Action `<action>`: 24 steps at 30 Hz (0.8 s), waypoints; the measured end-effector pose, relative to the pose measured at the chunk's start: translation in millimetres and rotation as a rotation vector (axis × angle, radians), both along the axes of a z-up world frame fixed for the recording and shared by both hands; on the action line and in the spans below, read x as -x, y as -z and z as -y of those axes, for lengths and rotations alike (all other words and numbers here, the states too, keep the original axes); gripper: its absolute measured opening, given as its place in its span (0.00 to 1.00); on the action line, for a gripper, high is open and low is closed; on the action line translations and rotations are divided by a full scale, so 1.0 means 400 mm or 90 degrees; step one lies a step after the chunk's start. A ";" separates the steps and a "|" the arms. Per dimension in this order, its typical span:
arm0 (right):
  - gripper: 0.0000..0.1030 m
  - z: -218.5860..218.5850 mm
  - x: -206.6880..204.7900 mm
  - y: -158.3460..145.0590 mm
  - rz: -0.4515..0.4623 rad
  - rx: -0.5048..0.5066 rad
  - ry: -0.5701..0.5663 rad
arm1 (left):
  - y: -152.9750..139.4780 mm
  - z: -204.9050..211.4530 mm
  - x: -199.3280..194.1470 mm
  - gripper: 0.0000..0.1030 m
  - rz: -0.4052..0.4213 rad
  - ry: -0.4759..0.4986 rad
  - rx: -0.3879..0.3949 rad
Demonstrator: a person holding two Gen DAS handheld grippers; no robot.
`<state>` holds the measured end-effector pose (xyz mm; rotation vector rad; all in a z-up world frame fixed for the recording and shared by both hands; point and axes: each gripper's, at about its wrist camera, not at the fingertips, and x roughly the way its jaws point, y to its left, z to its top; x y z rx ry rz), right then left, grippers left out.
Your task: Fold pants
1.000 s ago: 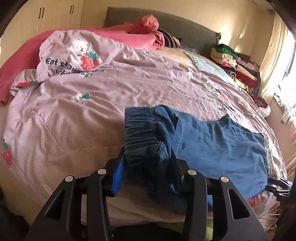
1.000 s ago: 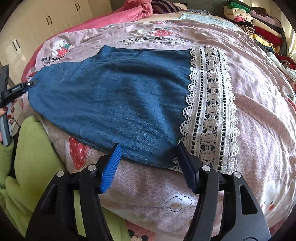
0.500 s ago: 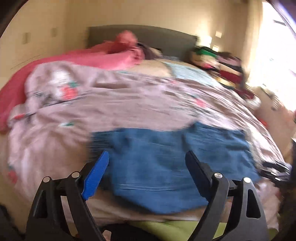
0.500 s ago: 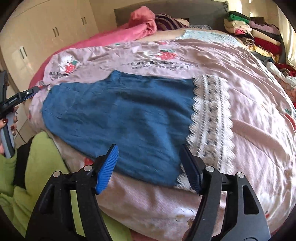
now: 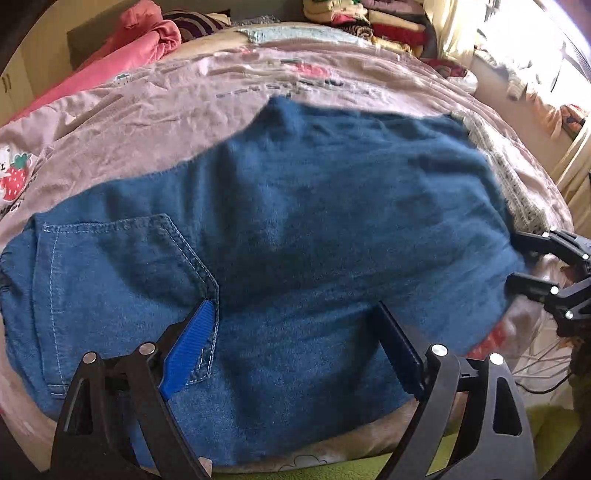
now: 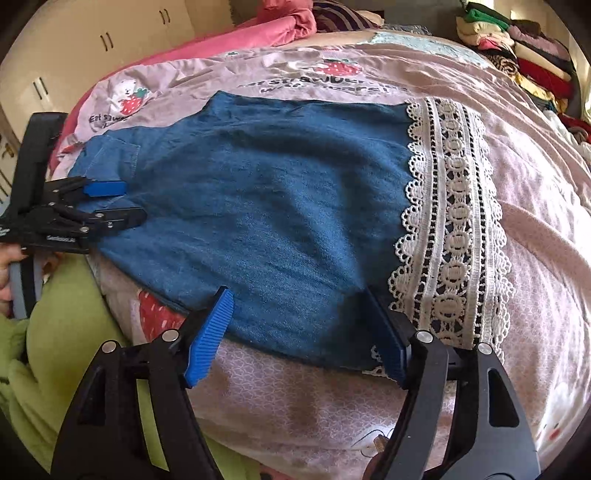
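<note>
Blue denim pants point(image 5: 314, 229) with a white lace hem point(image 6: 454, 221) lie spread flat on the pink strawberry-print bedspread point(image 6: 535, 206). My left gripper point(image 5: 295, 325) is open and empty, hovering low over the pocket end of the pants point(image 5: 110, 280). It also shows in the right wrist view point(image 6: 110, 203). My right gripper point(image 6: 299, 314) is open and empty over the near edge of the pants, beside the lace hem. It shows at the right edge of the left wrist view point(image 5: 524, 254).
A pink blanket point(image 6: 266, 29) and striped cloth lie at the head of the bed. A stack of folded clothes point(image 6: 517, 48) stands at the far right. A green garment point(image 6: 66, 332) hangs at the bed's near edge. Cupboards point(image 6: 110, 40) stand at the left.
My left gripper let go of the bunched waistband, opened and moved down over the pocket end. The pants now lie flat. My right gripper stayed open and moved closer to the hem.
</note>
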<state>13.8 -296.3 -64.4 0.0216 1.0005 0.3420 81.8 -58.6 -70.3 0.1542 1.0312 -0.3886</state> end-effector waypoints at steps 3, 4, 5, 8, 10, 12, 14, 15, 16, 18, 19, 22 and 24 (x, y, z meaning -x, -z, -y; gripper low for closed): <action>0.65 0.046 0.000 -0.057 0.035 -0.057 0.017 | -0.044 -0.027 0.014 0.87 0.027 -0.002 0.050; 0.66 0.064 -0.005 -0.077 0.049 -0.060 0.023 | -0.058 -0.030 0.013 0.87 0.036 -0.002 0.058; 0.66 0.083 -0.015 -0.098 0.065 -0.055 0.034 | -0.078 -0.035 0.012 0.87 0.050 -0.003 0.072; 0.66 0.143 -0.061 -0.141 0.093 -0.052 0.074 | -0.122 -0.034 -0.020 0.87 0.073 -0.014 0.095; 0.66 0.181 -0.105 -0.159 0.102 -0.062 0.092 | -0.139 -0.033 -0.059 0.87 0.079 -0.026 0.089; 0.66 0.212 -0.153 -0.165 0.103 -0.054 0.110 | -0.156 -0.027 -0.100 0.87 0.085 -0.035 0.092; 0.66 0.252 -0.207 -0.160 0.089 -0.061 0.127 | -0.170 -0.019 -0.147 0.87 0.084 -0.041 0.115; 0.66 0.271 -0.233 -0.153 0.075 -0.075 0.130 | -0.173 -0.015 -0.166 0.87 0.083 -0.044 0.124; 0.65 0.281 -0.248 -0.146 0.066 -0.085 0.129 | -0.175 -0.011 -0.181 0.87 0.083 -0.045 0.126; 0.59 0.294 -0.292 -0.119 0.044 -0.092 0.118 | -0.166 0.006 -0.222 0.87 0.077 -0.045 0.118; 0.58 0.297 -0.303 -0.109 0.035 -0.090 0.115 | -0.156 0.015 -0.242 0.87 0.070 -0.044 0.112; 0.55 0.309 -0.341 -0.078 0.016 -0.097 0.106 | -0.122 0.035 -0.284 0.87 0.046 -0.040 0.103; 0.54 0.312 -0.357 -0.057 0.007 -0.106 0.101 | -0.101 0.040 -0.309 0.86 0.032 -0.043 0.102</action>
